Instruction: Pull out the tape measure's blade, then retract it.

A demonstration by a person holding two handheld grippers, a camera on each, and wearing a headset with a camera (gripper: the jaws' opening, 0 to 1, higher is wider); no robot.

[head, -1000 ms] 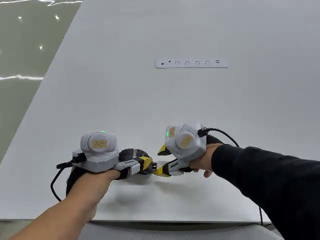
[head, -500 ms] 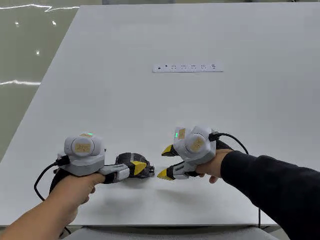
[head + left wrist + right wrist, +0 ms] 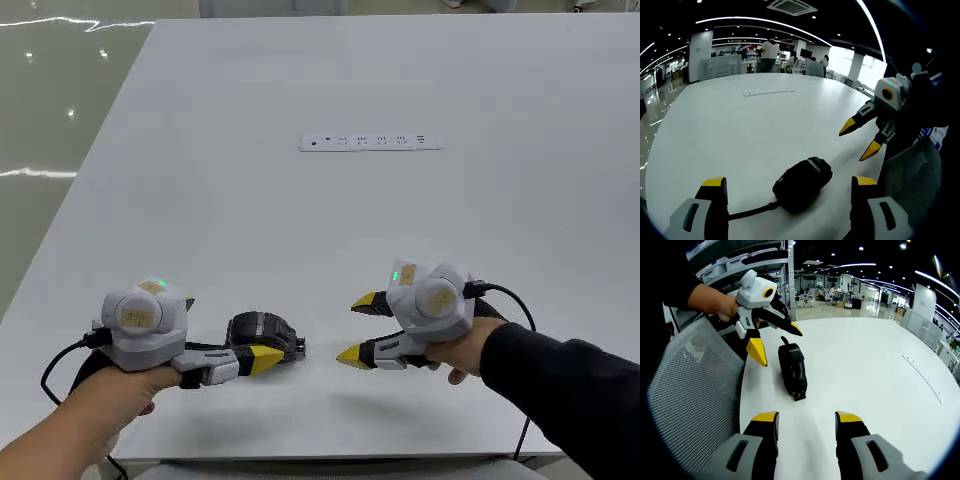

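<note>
— Both tongs open: your left gripper (image 3: 776,341) brackets the tape measure (image 3: 262,328), jaws wide and clear of it.
— Your right gripper (image 3: 357,328) hangs spread just right of it, low centre of the head view.

Head view: a jaw of your left gripper (image 3: 262,348) covers the lower edge of the tape measure (image 3: 262,328), and at its right end the blade tip is too small to tell in or out. The sockets on the power strip (image 3: 370,143) are too small to make out. Your right sleeve (image 3: 560,385) is cut off by the right and bottom edges.
</note>
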